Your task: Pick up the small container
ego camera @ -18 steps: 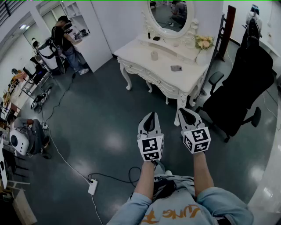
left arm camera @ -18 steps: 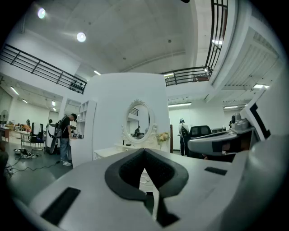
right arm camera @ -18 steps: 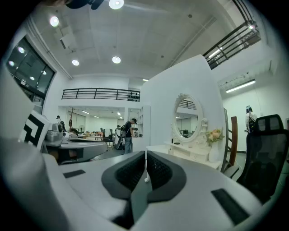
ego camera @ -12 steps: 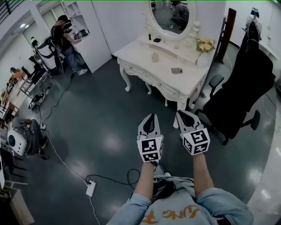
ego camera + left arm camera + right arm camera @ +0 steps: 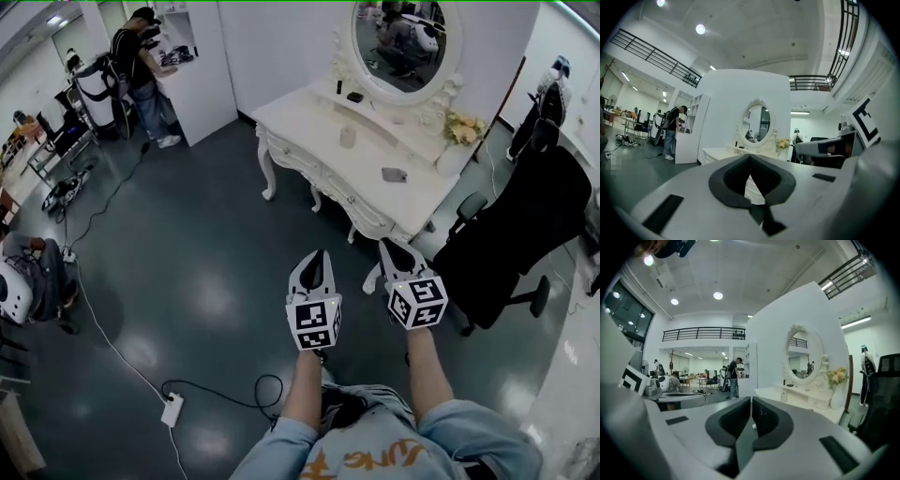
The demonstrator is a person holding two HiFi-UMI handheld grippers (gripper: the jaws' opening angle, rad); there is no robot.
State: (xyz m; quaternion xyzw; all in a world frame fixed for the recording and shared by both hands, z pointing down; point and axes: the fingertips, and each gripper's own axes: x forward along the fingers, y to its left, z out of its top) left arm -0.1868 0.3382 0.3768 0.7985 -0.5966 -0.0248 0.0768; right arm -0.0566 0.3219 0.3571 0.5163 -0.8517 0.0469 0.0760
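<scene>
The small container (image 5: 348, 137), a pale cylinder, stands on the white vanity table (image 5: 319, 127) ahead of me; in the right gripper view the small container (image 5: 783, 397) shows far off on the tabletop. My left gripper (image 5: 322, 254) is held out over the floor, well short of the table, jaws shut and empty. My right gripper (image 5: 384, 245) is beside it near the table's front corner, also shut with nothing in it. In the gripper views the left gripper (image 5: 750, 156) and the right gripper (image 5: 751, 399) show their pads closed together.
A flat dark item (image 5: 395, 174) and a flower vase (image 5: 462, 129) are on the table under an oval mirror (image 5: 398, 37). A black office chair (image 5: 525, 216) stands to the right. A power strip with cable (image 5: 171, 410) lies on the floor at left. A person (image 5: 141, 66) stands at a white cabinet.
The vanity table has shifted right and the view has swung; both grippers stay shut side by side in front of me, now slightly nearer the table's front corner.
</scene>
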